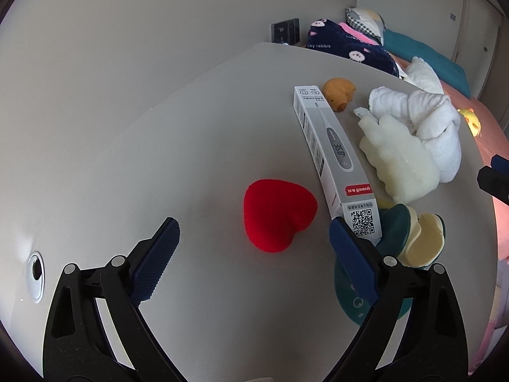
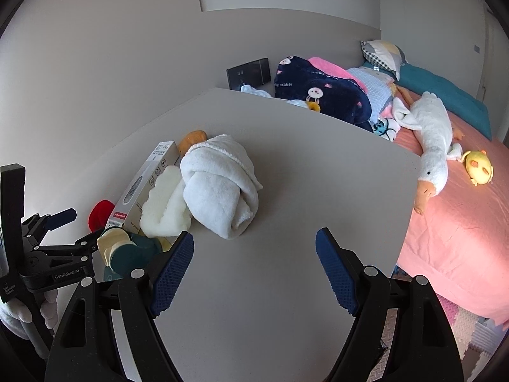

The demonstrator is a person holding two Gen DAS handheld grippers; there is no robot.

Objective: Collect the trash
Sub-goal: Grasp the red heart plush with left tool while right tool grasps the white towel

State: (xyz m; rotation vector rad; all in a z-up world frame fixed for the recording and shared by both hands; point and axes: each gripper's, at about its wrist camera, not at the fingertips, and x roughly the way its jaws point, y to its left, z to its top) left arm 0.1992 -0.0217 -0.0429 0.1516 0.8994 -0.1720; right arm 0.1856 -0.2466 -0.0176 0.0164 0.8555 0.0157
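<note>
Left tongs (image 1: pixel 251 248) gape empty above desk (image 1: pixel 191 146), straddling red heart (image 1: pixel 280 213) just left of thermometer box (image 1: pixel 334 156), likely trash; right tongs (image 2: pixel 254 270) wide, empty, right of box.

A home bedroom: a bed (image 2: pixel 445 232) with pink sheet, plush goose (image 2: pixel 429 140), pillow (image 2: pixel 381 54) and fleece blanket (image 2: pixel 318 92) beside the worktop (image 2: pixel 286 191).

Left wrist: angled down, close over the grey table (image 1: pixel 191 146), red heart (image 1: pixel 278 215) just ahead.
Right wrist: angled down, nearby, facing the bed (image 2: pixel 451 222).
Shared: thermometer box (image 1: pixel 334 156), white towel (image 2: pixel 219 187).
</note>
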